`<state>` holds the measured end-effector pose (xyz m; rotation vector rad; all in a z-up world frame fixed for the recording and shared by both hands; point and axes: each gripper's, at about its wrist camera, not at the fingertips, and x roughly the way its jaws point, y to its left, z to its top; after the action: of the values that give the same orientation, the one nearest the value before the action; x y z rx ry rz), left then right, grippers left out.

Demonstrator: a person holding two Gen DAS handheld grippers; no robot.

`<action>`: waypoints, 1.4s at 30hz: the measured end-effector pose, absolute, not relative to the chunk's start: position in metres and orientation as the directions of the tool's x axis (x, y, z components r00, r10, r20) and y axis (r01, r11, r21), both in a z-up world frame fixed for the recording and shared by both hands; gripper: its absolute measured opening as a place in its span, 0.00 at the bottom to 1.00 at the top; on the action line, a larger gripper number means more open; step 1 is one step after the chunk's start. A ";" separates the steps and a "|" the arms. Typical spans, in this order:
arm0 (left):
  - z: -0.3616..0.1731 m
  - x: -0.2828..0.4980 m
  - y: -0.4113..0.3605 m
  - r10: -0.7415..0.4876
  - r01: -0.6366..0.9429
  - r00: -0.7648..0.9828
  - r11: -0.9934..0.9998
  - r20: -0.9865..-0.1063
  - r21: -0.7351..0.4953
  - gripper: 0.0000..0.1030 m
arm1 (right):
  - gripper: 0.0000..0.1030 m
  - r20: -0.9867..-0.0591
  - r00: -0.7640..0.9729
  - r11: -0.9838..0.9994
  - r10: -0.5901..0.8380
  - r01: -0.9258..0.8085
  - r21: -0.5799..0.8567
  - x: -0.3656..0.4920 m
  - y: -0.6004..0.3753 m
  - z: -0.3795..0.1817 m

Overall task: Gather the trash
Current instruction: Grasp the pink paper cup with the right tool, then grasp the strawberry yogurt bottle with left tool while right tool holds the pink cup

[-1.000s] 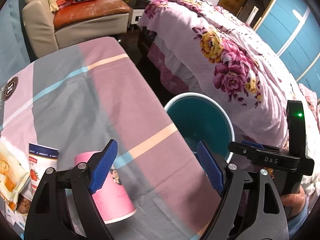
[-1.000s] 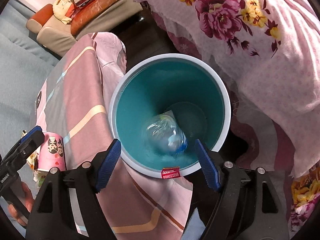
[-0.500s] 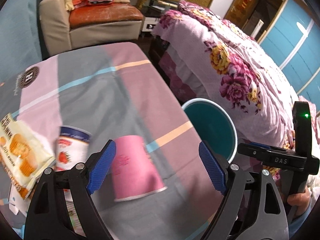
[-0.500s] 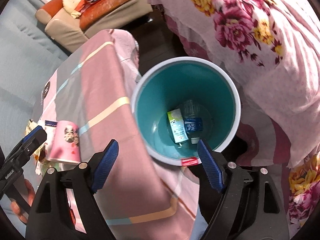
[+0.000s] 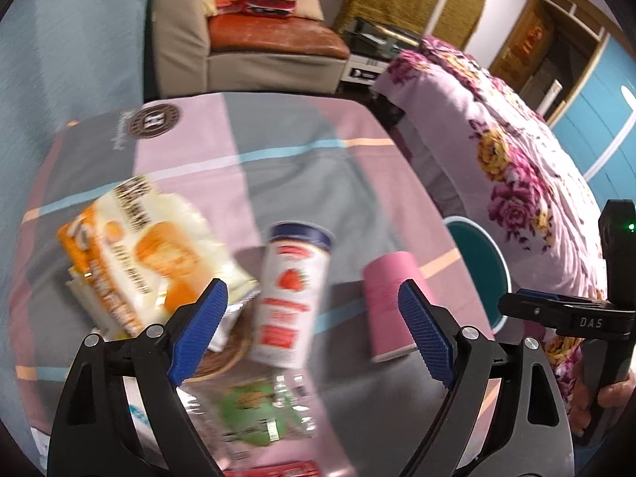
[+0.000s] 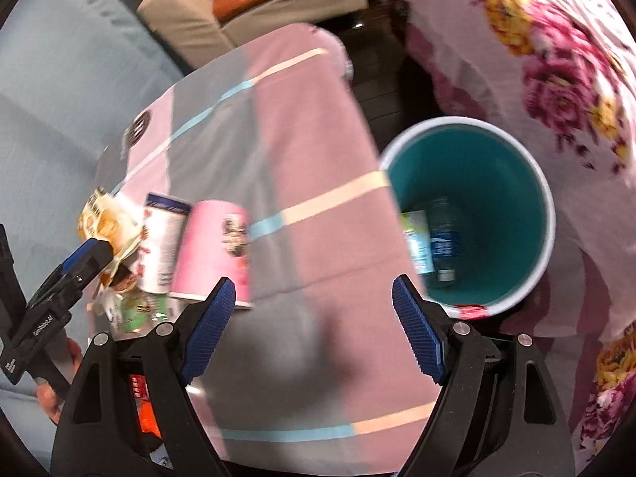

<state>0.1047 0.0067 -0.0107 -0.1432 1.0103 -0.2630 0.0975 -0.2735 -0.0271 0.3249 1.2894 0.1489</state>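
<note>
A white can with a strawberry label (image 5: 292, 298) lies on the striped tablecloth (image 5: 278, 167), a pink paper cup (image 5: 389, 302) on its side to its right. An orange-and-white snack bag (image 5: 151, 238) sits at left, a clear bottle with a green label (image 5: 258, 413) nearer me. My left gripper (image 5: 310, 294) hovers above the can, its jaws opening with nothing gripped. My right gripper (image 6: 314, 286) stands open and empty over bare cloth, between the cup (image 6: 214, 254) and the teal bin (image 6: 477, 167). A carton (image 6: 415, 238) and a bottle (image 6: 443, 242) lie in the bin.
A bed with a floral cover (image 5: 516, 159) runs along the right, the bin wedged between it and the table. A beige armchair (image 5: 254, 39) stands beyond the table's far end. A red wrapper (image 5: 286, 469) lies at the near edge. A brown woven mat (image 5: 226, 353) lies under the bag.
Both views swung left, away from the bin and toward the pile of trash. The bottle seen dropping into the bin now rests on its bottom beside the carton.
</note>
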 end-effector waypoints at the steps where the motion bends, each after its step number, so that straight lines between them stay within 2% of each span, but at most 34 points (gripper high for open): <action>1: -0.012 0.104 0.013 -0.280 0.144 0.504 0.960 -0.817 -0.240 0.85 | 0.75 -0.918 0.269 0.946 0.293 0.060 0.320 0.100 -0.267 -0.028; 18: -0.025 0.106 0.046 -0.265 0.140 0.485 0.964 -0.833 -0.225 0.85 | 0.75 -0.921 0.125 0.928 0.370 0.007 0.374 0.139 -0.195 -0.071; 19: -0.025 0.107 0.045 -0.265 0.142 0.483 0.964 -0.835 -0.224 0.85 | 0.73 -0.920 0.123 0.927 0.371 0.006 0.375 0.140 -0.194 -0.073; 21: -0.026 0.108 0.042 -0.265 0.148 0.477 0.964 -0.838 -0.221 0.85 | 0.59 -0.910 0.111 0.915 0.400 -0.001 0.402 0.141 -0.191 -0.077; 27: -0.028 0.113 0.018 -0.270 0.209 0.458 0.959 -0.847 -0.193 0.85 | 0.55 -0.921 0.171 0.936 0.349 -0.022 0.351 0.133 -0.201 -0.062; 28: -0.029 0.114 0.014 -0.271 0.222 0.459 0.957 -0.846 -0.186 0.84 | 0.55 -0.922 0.179 0.938 0.343 -0.016 0.346 0.132 -0.206 -0.060; 30: -0.030 0.117 0.003 -0.260 0.250 0.457 0.955 -0.851 -0.157 0.74 | 0.55 -0.925 0.194 0.943 0.326 -0.001 0.332 0.129 -0.218 -0.057; 32: -0.034 0.122 -0.007 -0.257 0.276 0.440 0.950 -0.860 -0.143 0.61 | 0.55 -0.922 0.202 0.941 0.329 0.017 0.339 0.127 -0.229 -0.055; 42: -0.063 0.151 -0.034 -0.198 0.332 0.373 0.941 -0.907 -0.069 0.60 | 0.56 -0.904 0.242 0.925 0.352 0.060 0.376 0.115 -0.265 -0.053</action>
<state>0.1512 -0.0345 -0.0629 0.1325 1.1403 -0.3406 0.1151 -0.2654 -0.0526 0.3675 1.3197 0.2055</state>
